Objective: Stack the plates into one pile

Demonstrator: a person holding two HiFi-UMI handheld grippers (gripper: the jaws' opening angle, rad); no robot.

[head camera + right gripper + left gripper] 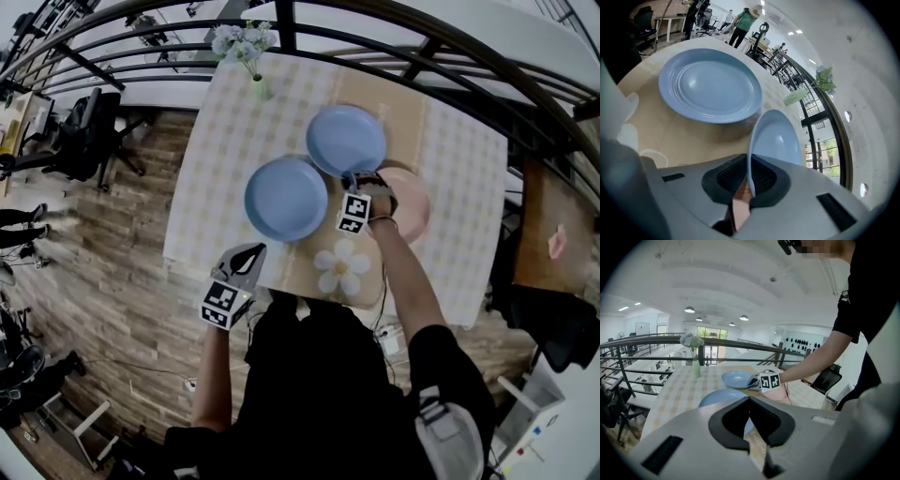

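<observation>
Head view. I log three plates on the counter (459,169): a near plate (286,199), blue; a far plate (345,139), blue, touching or slightly overlapping it; a pink plate (417,202), largely hidden under my right hand. The right gripper (354,178) sits at the far plate's near rim, the only edge I can reach without crossing the others. The left gripper (251,251) hangs off the counter's near-left edge, clear of the work. Also present: a vase (260,87) at the far edge and a flower mat (341,265) at the near one.

Left gripper view. Fingers (729,420) pressed together at the tips, nothing between them. Near plate (717,398) lies just beyond; far plate (738,379) behind it, with the right gripper at its rim.

Right gripper view. Fingers (729,176) pinch the far plate (776,140) by its rim, seen edge-on, so it looks tipped up from the counter. Near plate (710,86) lies flat ahead, the likely base of the pile. I judge the lift is just beginning; a rim pinch may let the plate swing.
</observation>
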